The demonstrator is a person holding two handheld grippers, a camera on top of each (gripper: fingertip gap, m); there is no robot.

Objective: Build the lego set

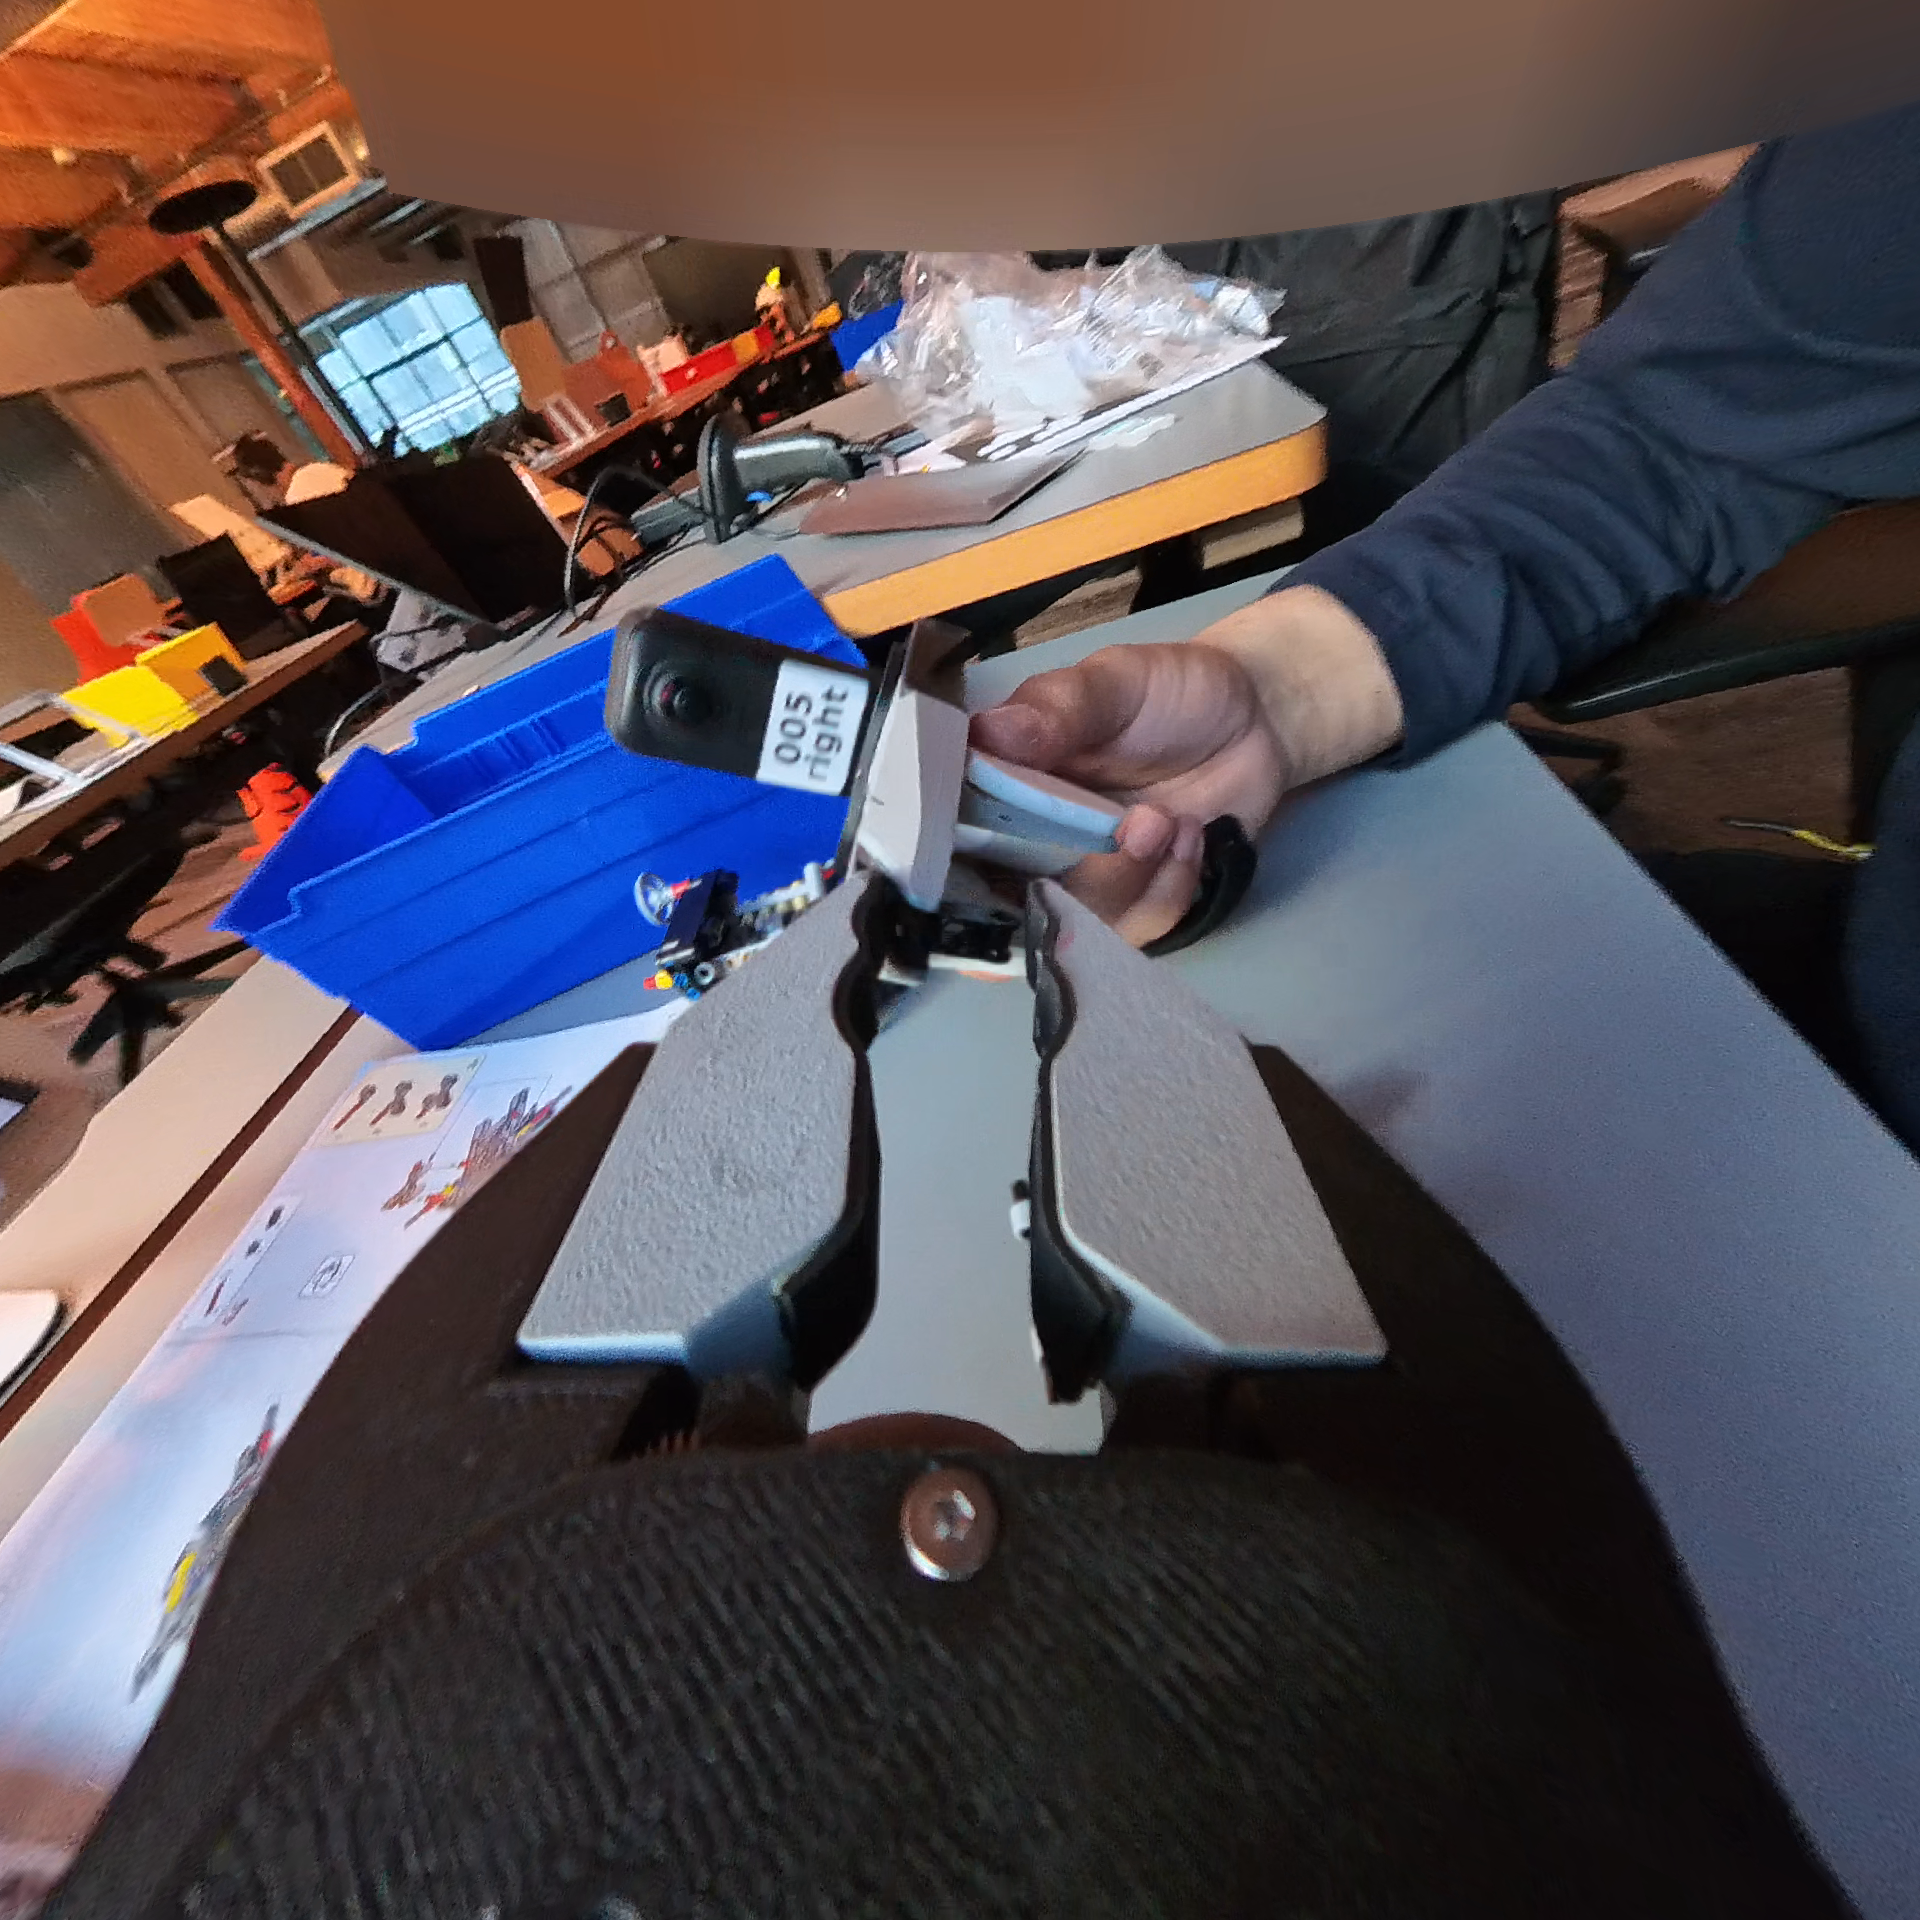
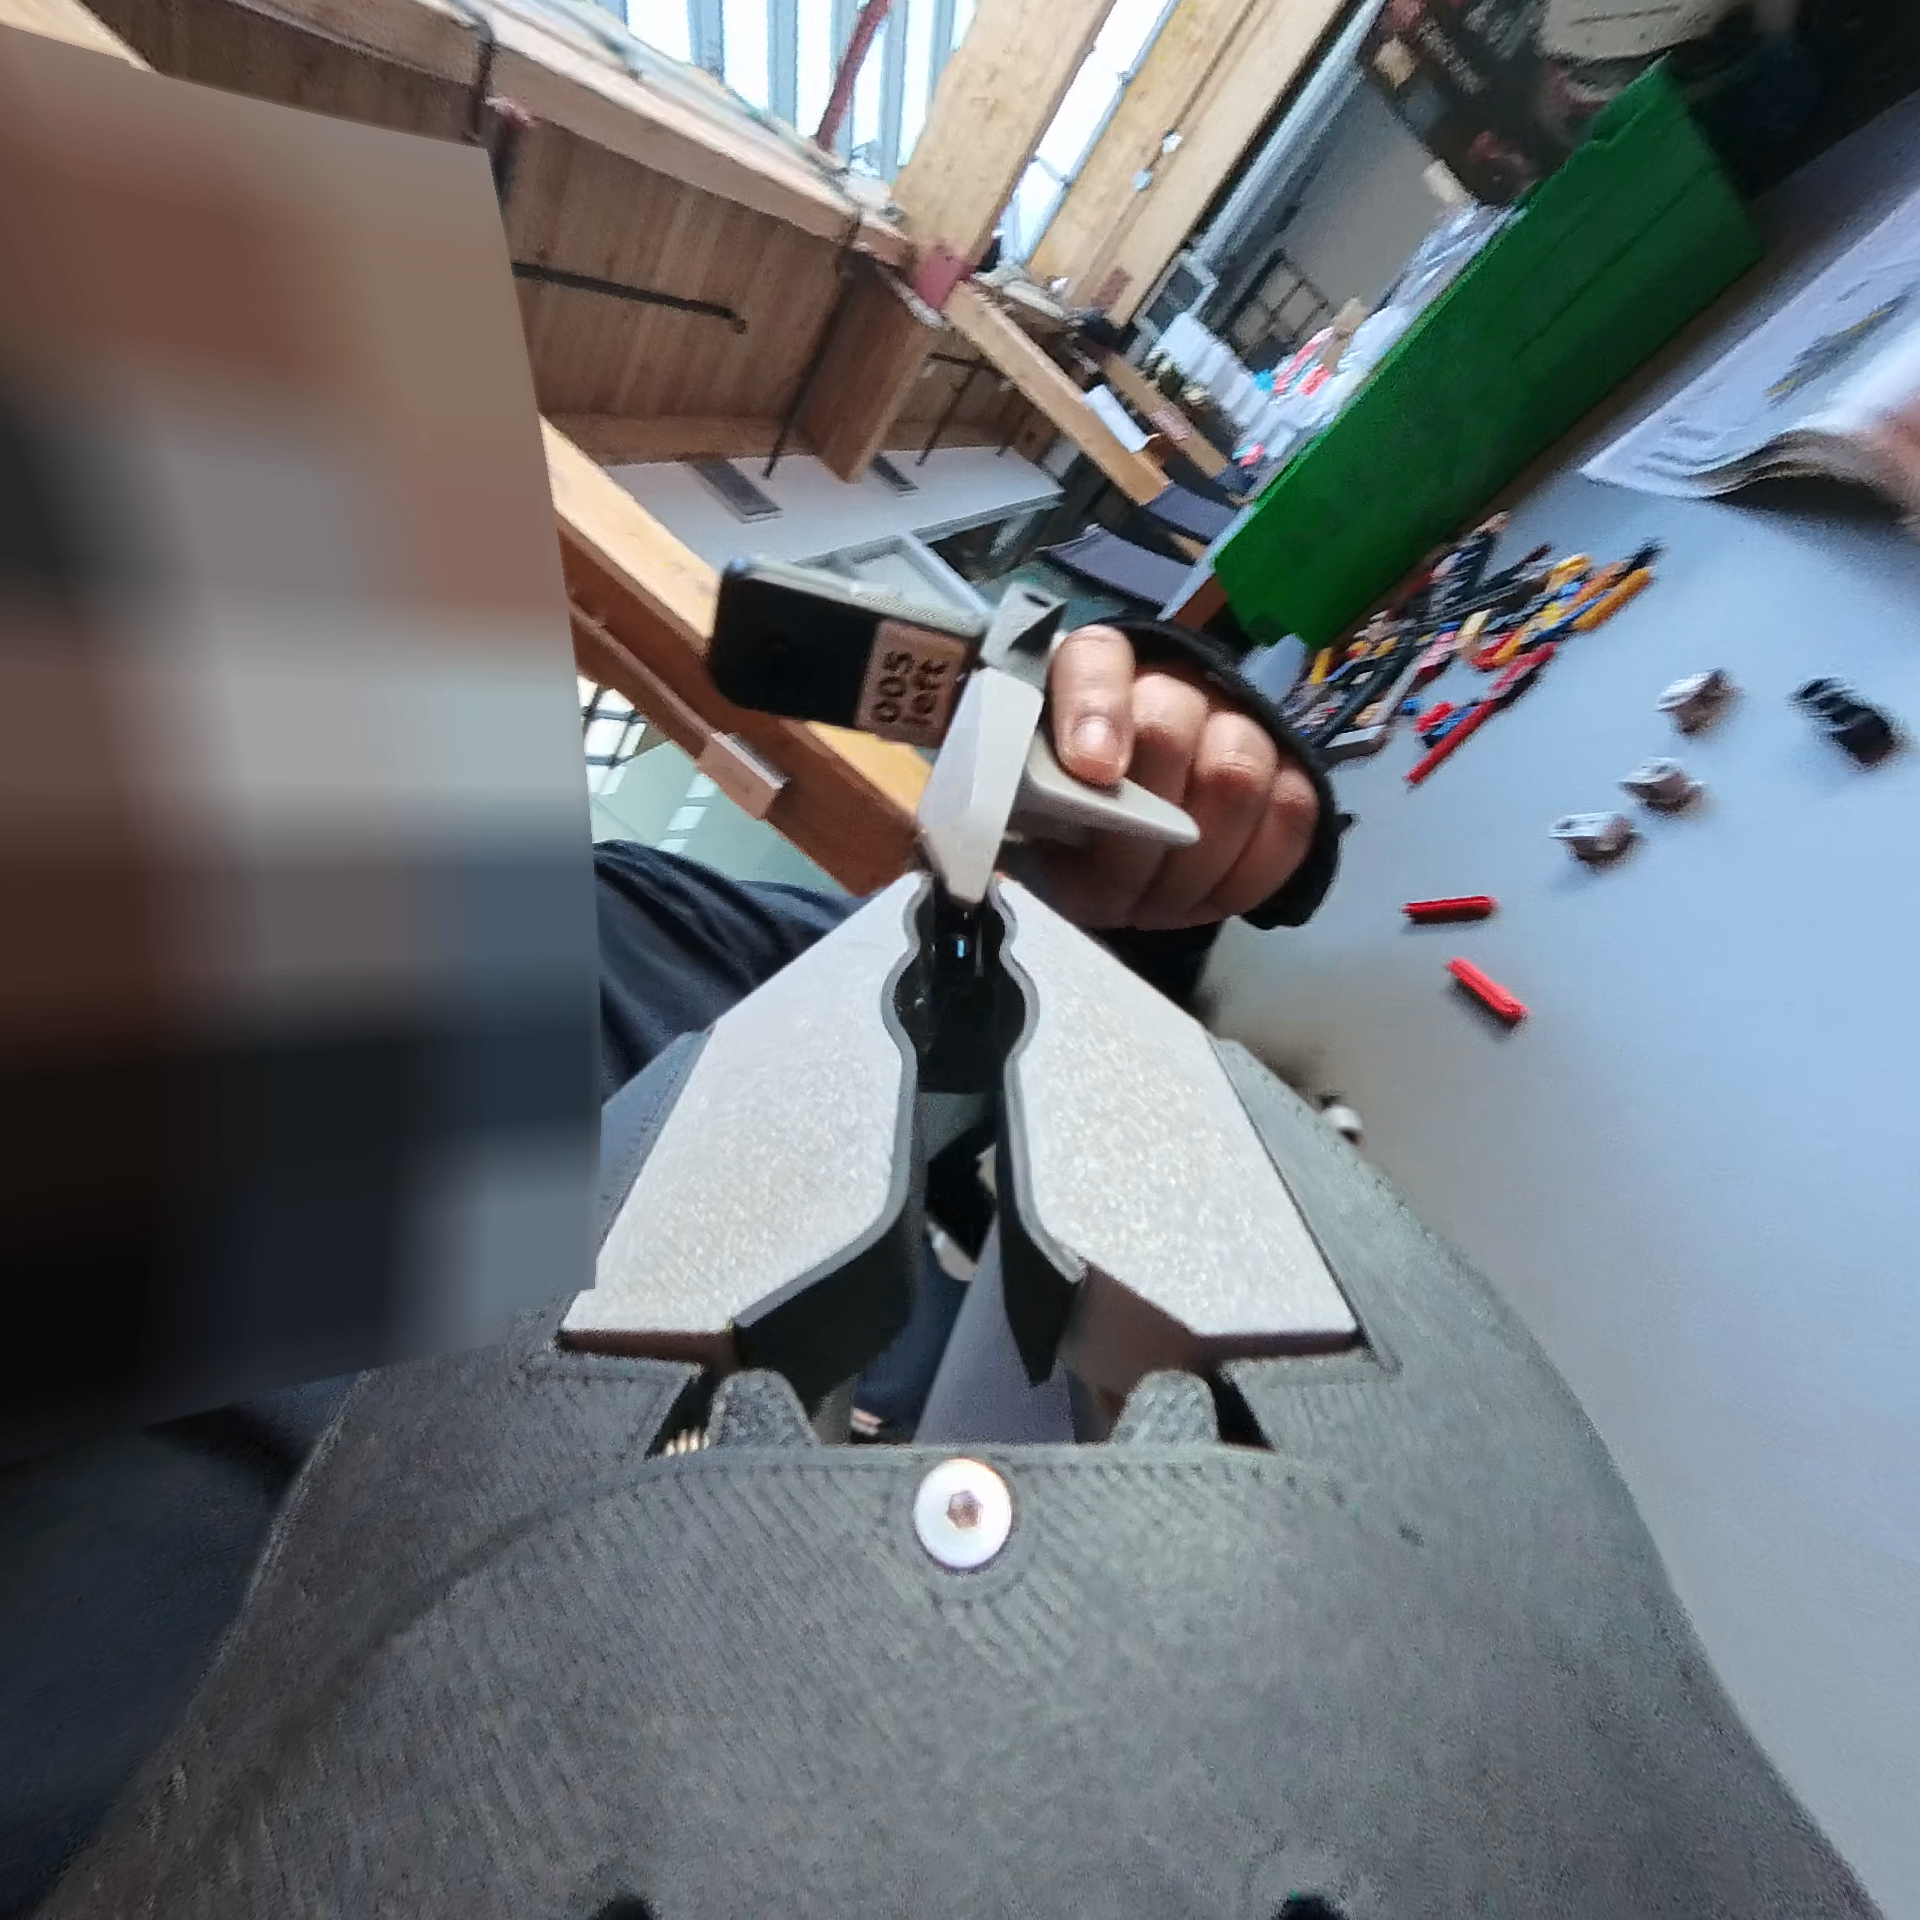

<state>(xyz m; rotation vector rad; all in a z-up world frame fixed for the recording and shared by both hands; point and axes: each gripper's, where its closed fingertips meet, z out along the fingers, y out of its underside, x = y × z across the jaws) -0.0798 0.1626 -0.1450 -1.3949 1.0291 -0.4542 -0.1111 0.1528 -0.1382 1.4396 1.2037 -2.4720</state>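
Standing by the grey table (image 1: 1455, 1039), I see both claws meet on one small black-and-white brick piece (image 1: 956, 951), held up in the air above the tabletop. The left gripper (image 1: 945, 940) has its jaws at a middling width, and the piece seems to span the gap from tip to tip. The right gripper (image 2: 956, 935) comes at it from the other side with jaws narrow, pinching the dark part of the same piece. I'd judge the piece light, hard and rigid plastic, smooth enough to slip. If it is snapped together from smaller parts, it could come apart under a twist. Its flat opposite faces look like the sound place to grip, rather than any thin projecting end. Much is hard to read. The piece is blurred and mostly covered by the fingertips, so its shape and the exact contact on the left claw's pads are uncertain. Each claw shows only edge-on in the other's view. A blue bin (image 1: 499, 883), a small brick model (image 1: 696, 925) and a printed sheet (image 1: 312, 1247) lie to one side. Loose bricks (image 2: 1475, 655), red pins (image 2: 1449, 907) and a green bin (image 2: 1507, 395) lie well apart on the other.
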